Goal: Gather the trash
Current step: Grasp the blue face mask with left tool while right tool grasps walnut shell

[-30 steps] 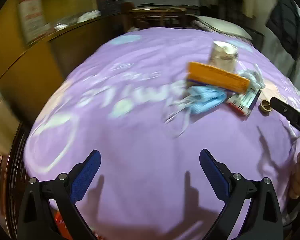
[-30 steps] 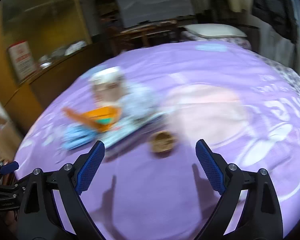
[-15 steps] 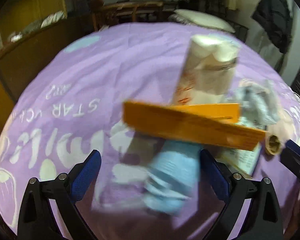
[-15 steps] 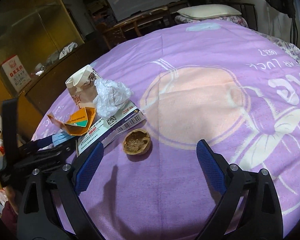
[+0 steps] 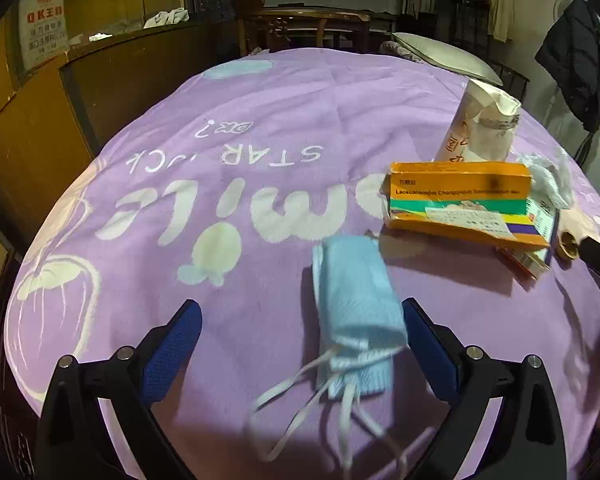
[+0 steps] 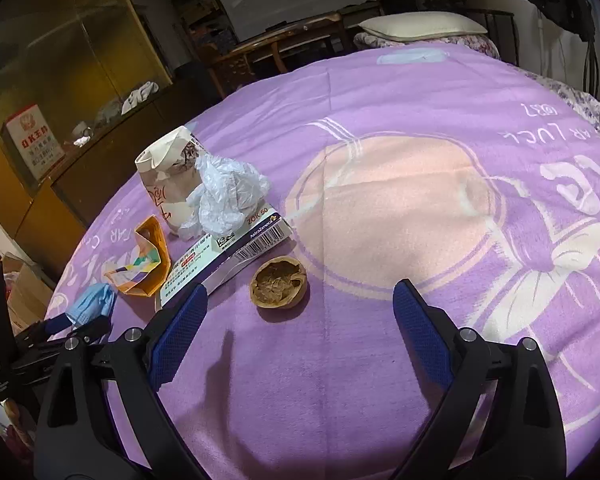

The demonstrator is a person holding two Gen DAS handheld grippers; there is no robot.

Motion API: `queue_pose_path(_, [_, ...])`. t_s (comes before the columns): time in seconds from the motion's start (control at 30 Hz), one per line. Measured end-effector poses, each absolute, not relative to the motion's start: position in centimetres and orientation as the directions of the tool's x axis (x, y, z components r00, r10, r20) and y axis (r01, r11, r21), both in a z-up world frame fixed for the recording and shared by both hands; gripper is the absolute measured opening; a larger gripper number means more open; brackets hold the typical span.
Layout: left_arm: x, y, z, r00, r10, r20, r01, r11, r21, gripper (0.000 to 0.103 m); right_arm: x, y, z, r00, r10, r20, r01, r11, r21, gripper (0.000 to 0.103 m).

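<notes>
Trash lies on a purple blanket point(image 5: 260, 128). In the left wrist view a folded blue face mask point(image 5: 356, 300) lies between my open left gripper's point(image 5: 300, 344) fingers, nearer the right finger, its white loops trailing toward the camera. Beyond it are an orange box point(image 5: 460, 208), a crumpled paper cup point(image 5: 480, 128) and clear plastic wrap point(image 5: 548, 176). In the right wrist view a walnut shell half point(image 6: 279, 283) sits just ahead of my open, empty right gripper point(image 6: 300, 324). A white medicine box point(image 6: 224, 256), plastic wrap point(image 6: 224, 192), the cup point(image 6: 168, 176), the orange box point(image 6: 142, 260) and the mask point(image 6: 94, 304) lie to its left.
The blanket point(image 6: 420, 200) covers a bed with a pillow point(image 6: 420, 26) at the far end. A wooden cabinet point(image 5: 40, 120) runs along the left side. A wooden chair or table point(image 5: 308, 28) stands behind the bed. The left gripper's body point(image 6: 40, 344) shows at the right wrist view's left edge.
My left gripper moved forward to the trash pile, then settled with the blue mask between its fingers. My right gripper came closer to the walnut shell. Both stayed open.
</notes>
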State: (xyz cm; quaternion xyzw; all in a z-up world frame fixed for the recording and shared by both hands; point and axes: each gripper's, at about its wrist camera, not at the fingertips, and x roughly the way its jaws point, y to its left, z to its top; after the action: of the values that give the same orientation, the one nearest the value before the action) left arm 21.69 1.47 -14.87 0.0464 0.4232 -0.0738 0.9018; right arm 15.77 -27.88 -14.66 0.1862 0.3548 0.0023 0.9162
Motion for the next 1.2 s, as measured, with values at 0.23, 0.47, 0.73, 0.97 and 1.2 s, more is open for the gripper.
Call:
queue_pose_path(0.23, [22.4,1.3,-15.5,0.647,-0.066,-0.76,0.133,0.991,0.027,0.098,16.0,-27.4,-14.6,0.74,0.134,-0.659,0.12,0.938,0.326,0.091])
queue_pose_path(0.47, [22.4,1.3,-15.4,0.647,-0.074,-0.759,0.132,0.991,0.017,0.098,16.4,-26.2,-14.5,0.721,0.088,-0.687,0.124,0.959,0.254,0.091])
queue_pose_path(0.73, [22.1,1.3,-15.4,0.649,-0.078,-0.757,0.134,0.991,0.013,0.098,17.7,-24.7,-14.7,0.682,0.014,-0.731,0.127,0.982,0.137,0.083])
queue_pose_path(0.97, [21.9,1.5,-15.2,0.65,-0.086,-0.755,0.134,0.991,0.003,0.098,16.7,-23.7,-14.1,0.731,-0.021,-0.682,0.104,0.991,0.081,0.035])
queue_pose_path(1.2, [20.5,2.6,-14.3,0.657,-0.135,-0.742,0.159,0.986,-0.038,0.076,15.9,-23.2,-13.8,0.743,0.001,-0.669,0.065,0.995,0.073,0.035])
